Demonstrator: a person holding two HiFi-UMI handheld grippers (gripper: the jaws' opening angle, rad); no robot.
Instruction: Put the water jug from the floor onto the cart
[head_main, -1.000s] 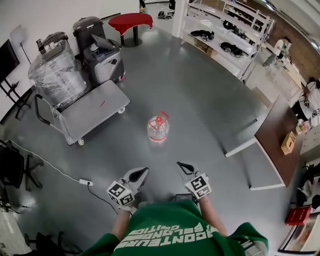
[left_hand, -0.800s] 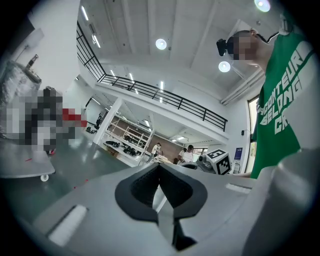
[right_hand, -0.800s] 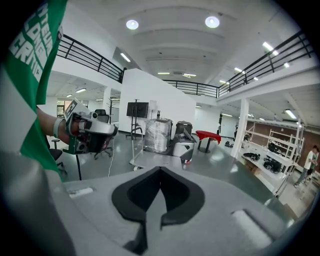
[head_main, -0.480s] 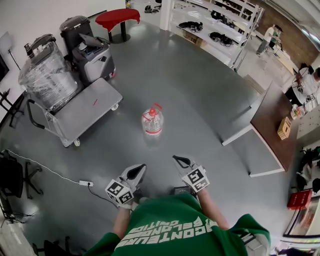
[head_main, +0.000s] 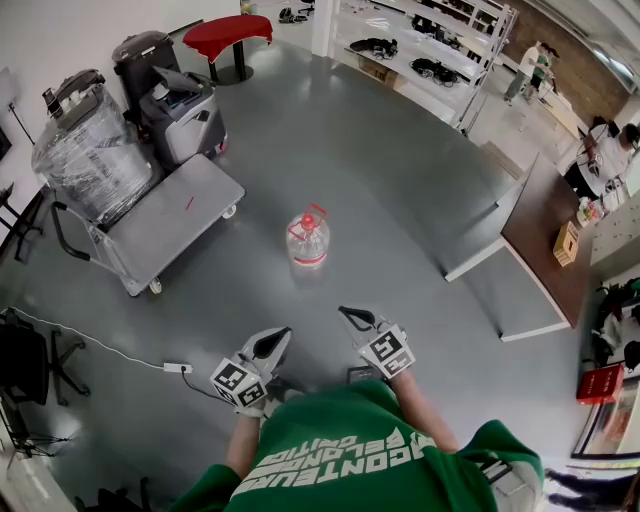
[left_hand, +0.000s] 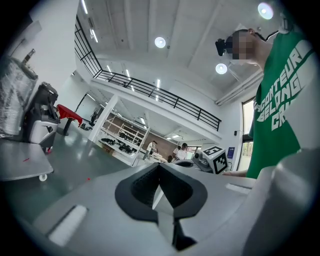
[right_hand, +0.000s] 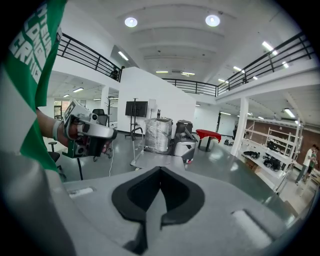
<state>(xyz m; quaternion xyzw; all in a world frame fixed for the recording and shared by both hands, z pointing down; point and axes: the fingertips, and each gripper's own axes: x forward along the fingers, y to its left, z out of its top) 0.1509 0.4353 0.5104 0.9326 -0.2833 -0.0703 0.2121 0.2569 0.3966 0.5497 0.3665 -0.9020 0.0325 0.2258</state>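
1. Underfoot: grey polished floor (head_main: 400, 190), open across the middle of the head view. Shelving and tables stand along the far and right edges.
2. Flatbed cart (head_main: 175, 228) at left, on the floor. Its grey deck is mostly bare. A black push handle rises at its left end.
3. Film-wrapped bundle (head_main: 90, 160) stands on the handle end of the cart deck, taking up about a third of it.
4. Grey wheeled machine (head_main: 188, 115) on the floor just beyond the cart, with a dark bin behind it.
5. Water jug (head_main: 307, 240): clear, with a red cap, red carry handle and red label band. It stands upright on the floor, right of the cart and apart from it. It is ahead of both grippers and well apart from them, roughly centred between their lines.
6. Left gripper (head_main: 281, 335): held low in front of the person. Jaws are pressed together with nothing between them.
7. Right gripper (head_main: 346, 313): beside the left, tilted downward. Jaws are likewise pressed together on nothing.
8. White power strip (head_main: 173, 368) on the floor left of the left gripper, with a cable trailing off to the left.
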